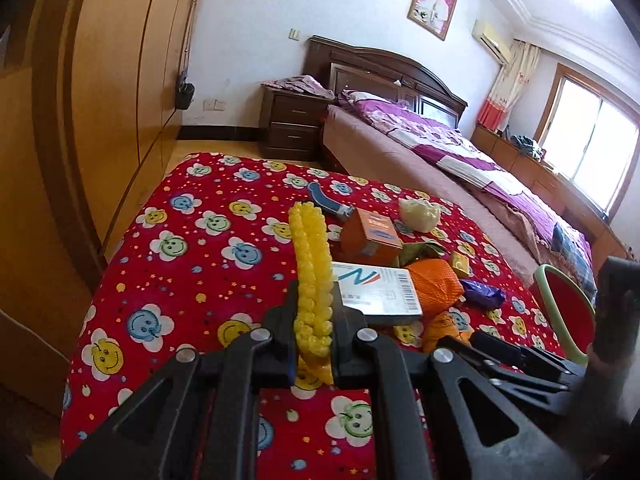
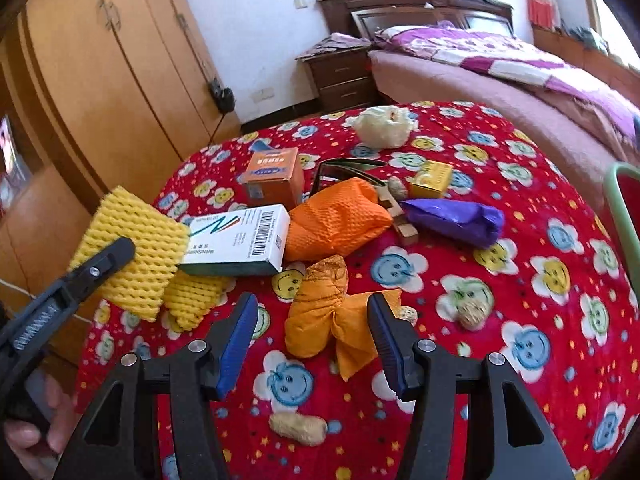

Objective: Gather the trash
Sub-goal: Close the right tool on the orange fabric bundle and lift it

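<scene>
On a table with a red smiley-flower cloth [image 2: 520, 364] lies a heap of trash. My left gripper [image 1: 314, 300] is shut on a yellow foam net [image 1: 310, 248], which the right wrist view shows at the left as a yellow foam net [image 2: 132, 252] lifted above the cloth. My right gripper [image 2: 313, 304] stands open just over a crumpled orange wrapper [image 2: 320, 312], and its pads do not touch the wrapper. Behind it lie a white barcode box [image 2: 240, 240], an orange box [image 2: 272, 176], an orange bag [image 2: 340, 216] and a purple wrapper [image 2: 452, 216].
A small yellow box [image 2: 432, 178], a crumpled white bag [image 2: 384, 126], a peanut [image 2: 298, 428] and a nut shell [image 2: 474, 314] also lie on the cloth. A red bin with a green rim [image 1: 560, 300] stands at the table's right. A bed [image 1: 440, 148] and wardrobe [image 1: 120, 80] lie beyond.
</scene>
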Motion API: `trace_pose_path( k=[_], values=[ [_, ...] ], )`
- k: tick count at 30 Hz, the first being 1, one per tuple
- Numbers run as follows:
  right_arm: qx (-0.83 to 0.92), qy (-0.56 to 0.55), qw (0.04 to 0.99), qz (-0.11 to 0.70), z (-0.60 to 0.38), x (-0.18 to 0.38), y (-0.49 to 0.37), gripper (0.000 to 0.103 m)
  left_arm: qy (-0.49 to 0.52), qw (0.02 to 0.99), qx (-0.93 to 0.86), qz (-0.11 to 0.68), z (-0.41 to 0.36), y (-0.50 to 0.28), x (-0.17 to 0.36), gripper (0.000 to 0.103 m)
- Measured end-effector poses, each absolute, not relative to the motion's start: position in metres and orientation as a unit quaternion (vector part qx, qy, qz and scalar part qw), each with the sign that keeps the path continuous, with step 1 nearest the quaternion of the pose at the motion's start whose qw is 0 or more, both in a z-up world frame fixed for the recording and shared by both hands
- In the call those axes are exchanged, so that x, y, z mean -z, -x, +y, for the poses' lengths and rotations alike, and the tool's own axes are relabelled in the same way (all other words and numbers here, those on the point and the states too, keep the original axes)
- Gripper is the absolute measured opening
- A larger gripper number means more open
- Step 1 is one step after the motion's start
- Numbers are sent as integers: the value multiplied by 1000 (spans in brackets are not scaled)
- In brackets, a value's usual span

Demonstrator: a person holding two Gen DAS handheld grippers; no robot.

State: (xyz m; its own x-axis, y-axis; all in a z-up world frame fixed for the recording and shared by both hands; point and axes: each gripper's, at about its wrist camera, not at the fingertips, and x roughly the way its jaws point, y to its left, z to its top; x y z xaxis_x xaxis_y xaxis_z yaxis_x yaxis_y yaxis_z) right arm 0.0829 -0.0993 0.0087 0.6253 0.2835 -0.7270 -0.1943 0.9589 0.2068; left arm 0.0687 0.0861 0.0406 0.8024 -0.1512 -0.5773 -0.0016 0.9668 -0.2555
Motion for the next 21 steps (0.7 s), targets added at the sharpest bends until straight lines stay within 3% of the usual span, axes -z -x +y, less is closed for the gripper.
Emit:
trace_pose_path(
  k=[7, 9, 12, 21],
  values=[
    [-125, -8, 906, 403, -89, 0, -86, 56, 125, 940, 43, 315, 86, -71, -39, 11],
    [-124, -4, 904, 409, -88, 3, -87, 40, 124, 940, 44, 315, 84, -72, -39, 11],
    [-129, -17, 901, 413, -91, 4, -85, 33, 123, 940, 47, 315, 82, -72, -40, 11],
    [-143, -48, 914, 377, -109, -25, -55, 31, 122, 940, 60, 313, 72, -67, -49, 11]
  ],
)
